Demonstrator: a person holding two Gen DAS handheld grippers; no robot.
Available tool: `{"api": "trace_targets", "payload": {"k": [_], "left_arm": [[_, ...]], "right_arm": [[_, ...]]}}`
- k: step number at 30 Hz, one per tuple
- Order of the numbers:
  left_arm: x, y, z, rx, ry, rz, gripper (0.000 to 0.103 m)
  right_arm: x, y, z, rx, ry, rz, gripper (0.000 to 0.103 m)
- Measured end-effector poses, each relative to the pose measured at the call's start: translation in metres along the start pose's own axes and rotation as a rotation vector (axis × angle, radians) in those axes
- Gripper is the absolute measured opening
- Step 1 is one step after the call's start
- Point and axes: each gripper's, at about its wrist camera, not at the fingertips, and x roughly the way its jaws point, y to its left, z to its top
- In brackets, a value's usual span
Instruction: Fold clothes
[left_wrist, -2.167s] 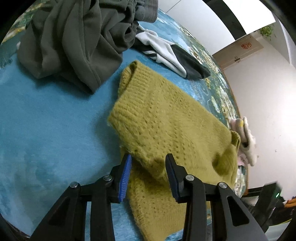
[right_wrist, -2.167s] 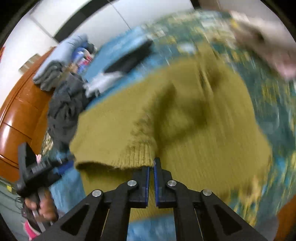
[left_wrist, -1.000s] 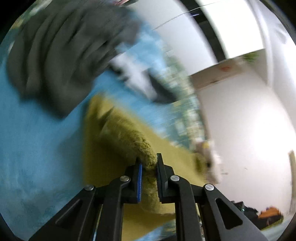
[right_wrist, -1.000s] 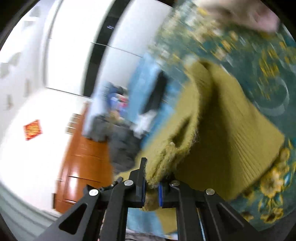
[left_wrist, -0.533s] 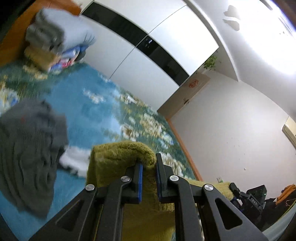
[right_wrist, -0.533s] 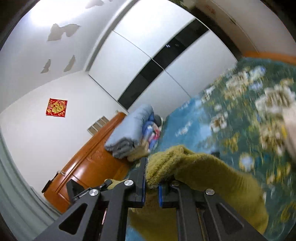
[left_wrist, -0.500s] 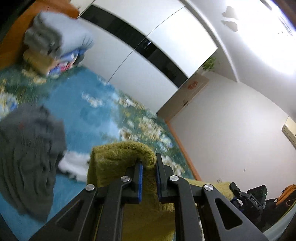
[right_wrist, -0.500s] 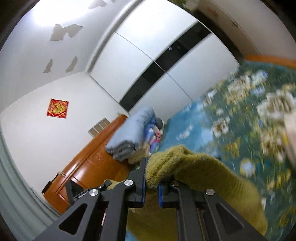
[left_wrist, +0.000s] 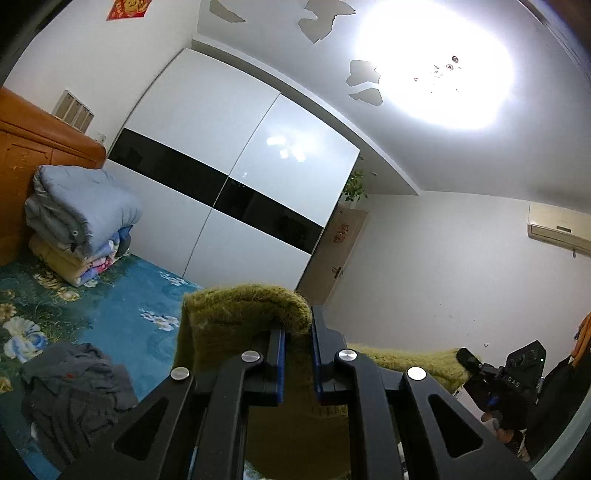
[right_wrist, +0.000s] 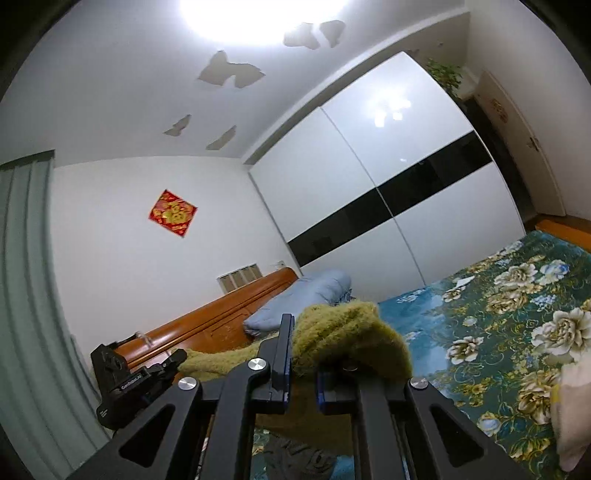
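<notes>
An olive-yellow knitted sweater (left_wrist: 236, 317) is held up in the air above the bed. My left gripper (left_wrist: 297, 345) is shut on one bunched edge of it. My right gripper (right_wrist: 302, 354) is shut on another edge of the same sweater (right_wrist: 347, 332). The knit hangs stretched between the two grippers. The right gripper shows at the far right of the left wrist view (left_wrist: 476, 367), and the left one at the lower left of the right wrist view (right_wrist: 173, 360). The lower part of the sweater is hidden behind the fingers.
A blue floral bedspread (left_wrist: 122, 321) lies below. A dark grey garment pile (left_wrist: 70, 391) sits on it at the left. Folded quilts (left_wrist: 74, 221) are stacked by the wooden headboard (right_wrist: 221, 325). A white and black wardrobe (left_wrist: 236, 192) stands behind. A pale item (right_wrist: 572, 413) lies at the right edge.
Both grippers have lifted further and tilted upward with the sweater. The views now show wall, wardrobe and ceiling, and less of the bed.
</notes>
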Motion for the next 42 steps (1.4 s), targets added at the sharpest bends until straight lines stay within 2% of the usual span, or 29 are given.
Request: {"api": "trace_targets", "payload": {"k": [5,9,13,16,21,25,27,30,34,37,42], "left_arm": [[0.003,0.000,0.006,-0.003,0.035,0.001,0.012],[0.005,0.000,0.010,-0.006,0.063,0.002,0.012],[0.010,0.001,0.013,-0.009,0.095,0.007,0.012],[0.050,0.020,-0.005,-0.025,0.177,0.047,0.012],[0.139,0.077,-0.051,-0.126,0.349,0.135,0.012],[0.188,0.120,-0.093,-0.231,0.412,0.212,0.012],[0.193,0.131,-0.118,-0.248,0.462,0.229,0.012],[0.180,0.148,-0.162,-0.288,0.541,0.241,0.012],[0.154,0.170,-0.225,-0.353,0.643,0.252,0.012],[0.126,0.174,-0.277,-0.401,0.711,0.254,0.012],[0.095,0.167,-0.344,-0.443,0.808,0.290,0.012]], "right_arm": [[-0.023,0.023,0.001,-0.024,-0.004,0.017,0.010],[-0.025,0.026,0.012,-0.031,0.005,0.003,0.010],[-0.001,0.000,0.015,0.012,0.058,-0.045,0.010],[0.028,-0.034,0.006,0.059,0.120,-0.104,0.010],[0.098,-0.124,-0.027,0.163,0.253,-0.221,0.010],[0.135,-0.174,-0.059,0.185,0.279,-0.266,0.010],[0.141,-0.191,-0.082,0.215,0.306,-0.275,0.010],[0.137,-0.208,-0.122,0.251,0.367,-0.281,0.010],[0.110,-0.226,-0.187,0.347,0.464,-0.282,0.010],[0.084,-0.233,-0.233,0.371,0.535,-0.319,0.010],[0.034,-0.258,-0.299,0.547,0.561,-0.391,0.010]]}}
